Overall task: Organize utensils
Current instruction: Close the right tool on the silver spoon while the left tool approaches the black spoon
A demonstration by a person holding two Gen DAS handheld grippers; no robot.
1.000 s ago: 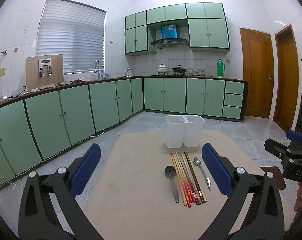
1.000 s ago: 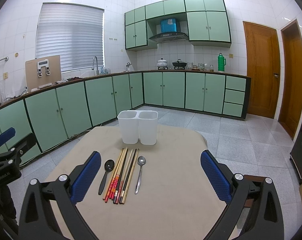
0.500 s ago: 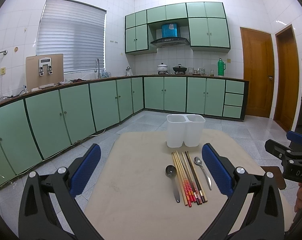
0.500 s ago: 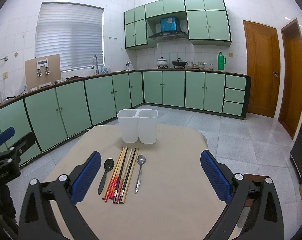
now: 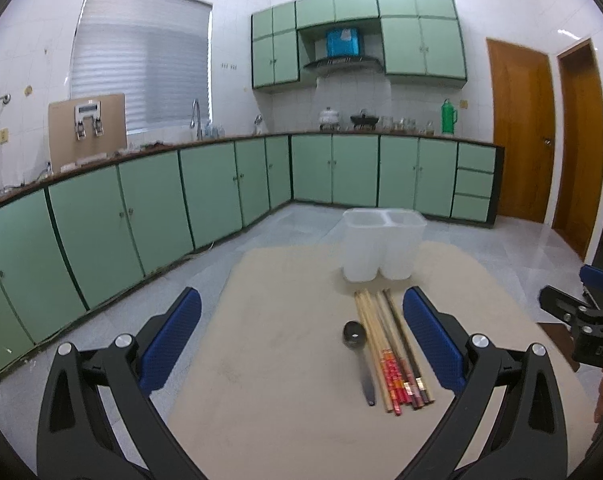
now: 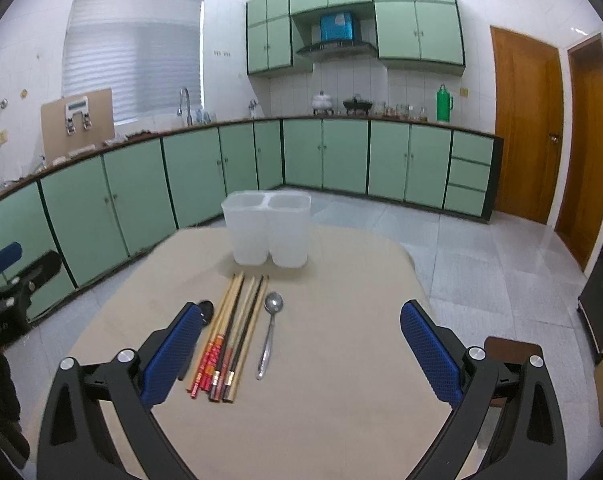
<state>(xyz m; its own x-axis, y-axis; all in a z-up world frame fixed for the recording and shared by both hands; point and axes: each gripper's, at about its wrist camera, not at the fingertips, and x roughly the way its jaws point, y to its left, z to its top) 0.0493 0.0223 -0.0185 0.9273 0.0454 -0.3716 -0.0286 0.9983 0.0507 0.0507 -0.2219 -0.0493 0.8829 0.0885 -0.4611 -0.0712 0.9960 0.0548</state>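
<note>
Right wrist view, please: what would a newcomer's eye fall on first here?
Probably the bundle of chopsticks lying mid-table, flanked by a silver spoon on its right and a black spoon on its left. Behind them stands an empty white two-compartment holder. The open right gripper frames the scene.

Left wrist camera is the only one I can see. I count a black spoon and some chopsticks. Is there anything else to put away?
Observer: Yes, a silver spoon lies just right of the chopsticks. The left gripper blocks it in your view.
Operator: Is it touching the chopsticks?
Observer: No, a thin strip of bare table shows between them.
Operator: Is the other gripper holding something?
Observer: No, the right gripper has its jaws wide open with nothing between them.
</note>
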